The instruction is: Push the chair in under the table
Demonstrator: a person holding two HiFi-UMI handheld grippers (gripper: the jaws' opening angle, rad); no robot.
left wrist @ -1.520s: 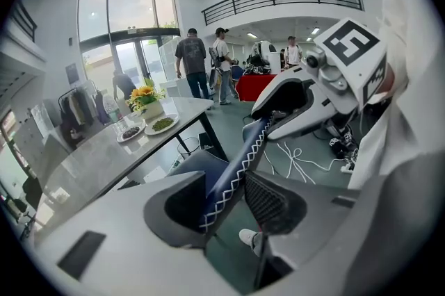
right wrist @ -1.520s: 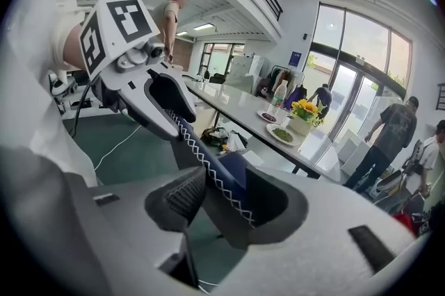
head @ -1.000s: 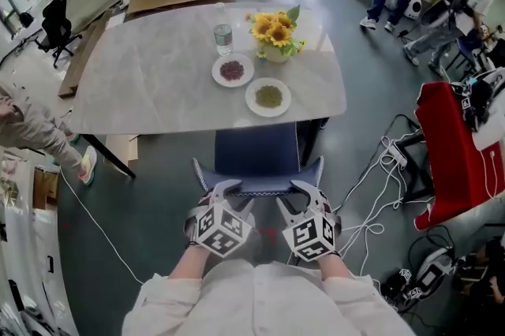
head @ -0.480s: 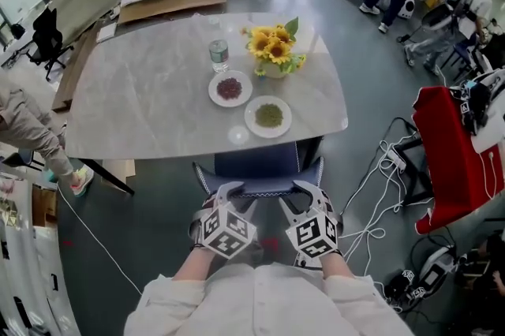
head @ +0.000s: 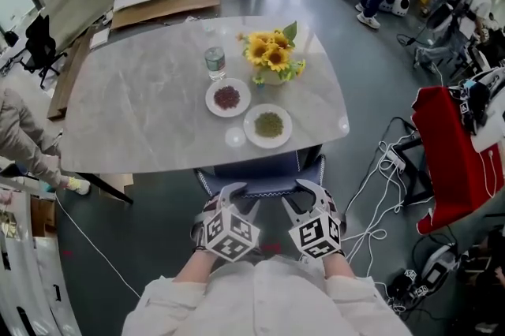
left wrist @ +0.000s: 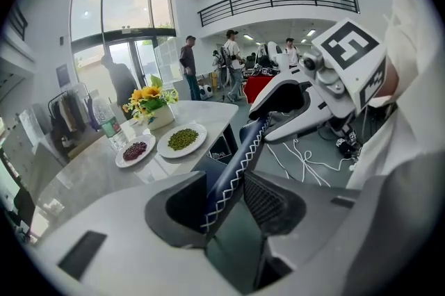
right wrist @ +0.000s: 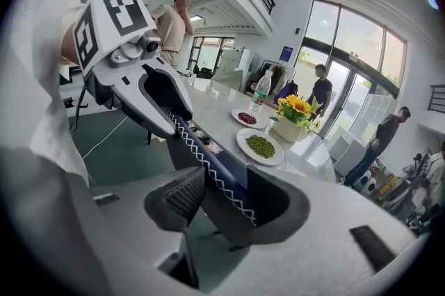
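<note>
A navy chair with white zigzag stitching [head: 260, 167] stands at the near edge of the grey marble table [head: 142, 113], its seat mostly beneath the top. My left gripper [head: 239, 196] and right gripper [head: 300, 195] sit side by side on the top rail of the backrest. In the left gripper view the backrest [left wrist: 240, 162] runs between my left gripper's [left wrist: 222, 201] jaws, pads against it. In the right gripper view the same rail [right wrist: 201, 155] is clamped in my right gripper [right wrist: 222, 201].
On the table stand a plate of red beans [head: 226, 98], a plate of green beans [head: 268, 125], a water bottle [head: 215, 62] and a sunflower vase [head: 272, 50]. White cables [head: 379, 177] and a red-draped stand [head: 458, 145] lie right. A person [head: 24, 137] crouches at the left.
Both grippers have moved forward with the chair toward the table. Less of the chair's seat shows in front of the table edge than before.
</note>
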